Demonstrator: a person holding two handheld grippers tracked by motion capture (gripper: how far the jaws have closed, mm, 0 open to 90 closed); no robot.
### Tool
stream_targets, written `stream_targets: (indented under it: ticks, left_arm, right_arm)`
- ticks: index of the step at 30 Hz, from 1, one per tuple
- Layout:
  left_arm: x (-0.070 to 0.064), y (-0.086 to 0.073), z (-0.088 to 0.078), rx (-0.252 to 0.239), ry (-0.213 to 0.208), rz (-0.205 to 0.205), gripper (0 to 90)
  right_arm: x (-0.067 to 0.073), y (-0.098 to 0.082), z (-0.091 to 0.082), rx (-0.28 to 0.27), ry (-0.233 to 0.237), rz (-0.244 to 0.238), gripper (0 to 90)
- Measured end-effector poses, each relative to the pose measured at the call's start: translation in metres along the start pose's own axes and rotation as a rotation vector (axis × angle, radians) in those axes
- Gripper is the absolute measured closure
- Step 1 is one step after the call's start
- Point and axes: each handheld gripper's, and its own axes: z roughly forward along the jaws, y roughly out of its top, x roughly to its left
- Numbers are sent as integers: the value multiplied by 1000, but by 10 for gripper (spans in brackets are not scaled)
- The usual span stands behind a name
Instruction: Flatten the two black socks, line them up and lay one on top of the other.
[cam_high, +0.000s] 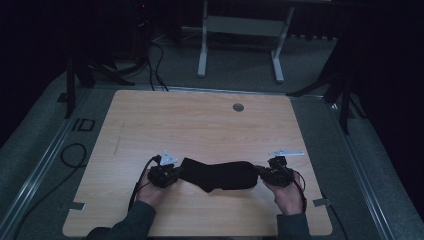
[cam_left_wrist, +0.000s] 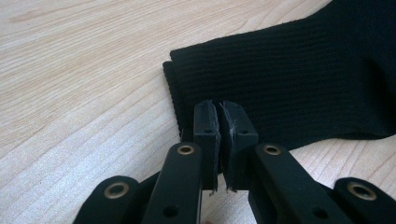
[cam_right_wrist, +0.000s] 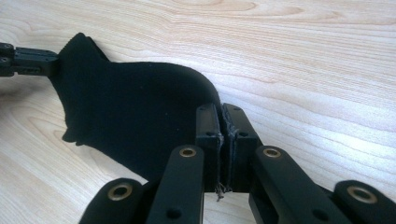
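Looks like a dim lab or studio: bare wooden table (cam_high: 200, 125), grey carpet, floor cables (cam_high: 155, 70), tripod legs (cam_high: 345, 95) around.

"ID" in dark letters on grey floor (cam_high: 35, 125) left of table (cam_high: 200, 125)

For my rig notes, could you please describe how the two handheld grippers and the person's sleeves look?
Both the left gripper and the right gripper are black, with brass-coloured rivets, a grey three-cornered plate on top and a trailing black cable. The sleeves are dark grey-green.

Black ribbed sock (cam_high: 220, 175); stretched lengthwise across near part of wooden table; ends pinched, middle sagging
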Motion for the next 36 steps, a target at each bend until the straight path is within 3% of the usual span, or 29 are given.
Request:
stream_targets:
  ticks: [8, 17, 26, 36]
  left_arm:
    - [0, 0, 0, -3, -1, 1, 854]
    - [-2, 0, 0, 0, -1, 9, 834]
    - [-3, 0, 0, 1, 2, 15, 830]
    - [-3, -2, -4, 10, 1, 18, 824]
  right_arm:
    - [-8, -7, 22, 62, -44, 12, 846]
    - [-13, -18, 44, 126, -39, 26, 822]
    - [-13, -21, 52, 128, -34, 35, 788]
    - [-5, -21, 54, 134, -15, 9, 752]
